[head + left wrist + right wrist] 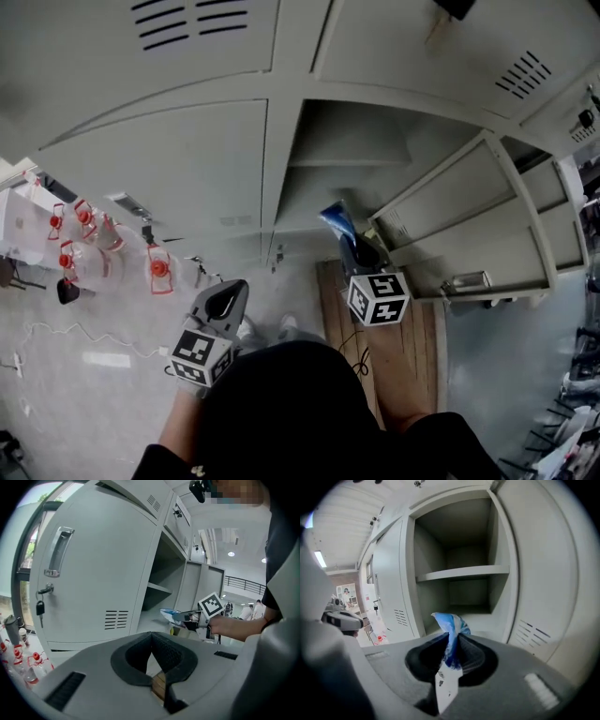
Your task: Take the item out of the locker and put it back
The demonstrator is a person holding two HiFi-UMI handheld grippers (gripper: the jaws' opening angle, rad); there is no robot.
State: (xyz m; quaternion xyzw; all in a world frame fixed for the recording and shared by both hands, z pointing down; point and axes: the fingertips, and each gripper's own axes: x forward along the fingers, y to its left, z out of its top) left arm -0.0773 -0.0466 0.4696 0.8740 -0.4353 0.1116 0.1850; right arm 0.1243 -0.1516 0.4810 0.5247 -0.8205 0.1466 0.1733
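**Packet gripped at the locker mouth**

Your right gripper [452, 643] is clenched on a blue-and-white packet [451, 623], which sticks up from between the pads with its white end hanging toward you. You are holding it just in front of the open locker [349, 141], on the near side of the space under the shelf [461, 573] and not resting on anything. The locker door [473, 225] stands swung out to the right. Your left gripper [151, 638] hangs back to the near left, its jaws closed together with nothing between them.
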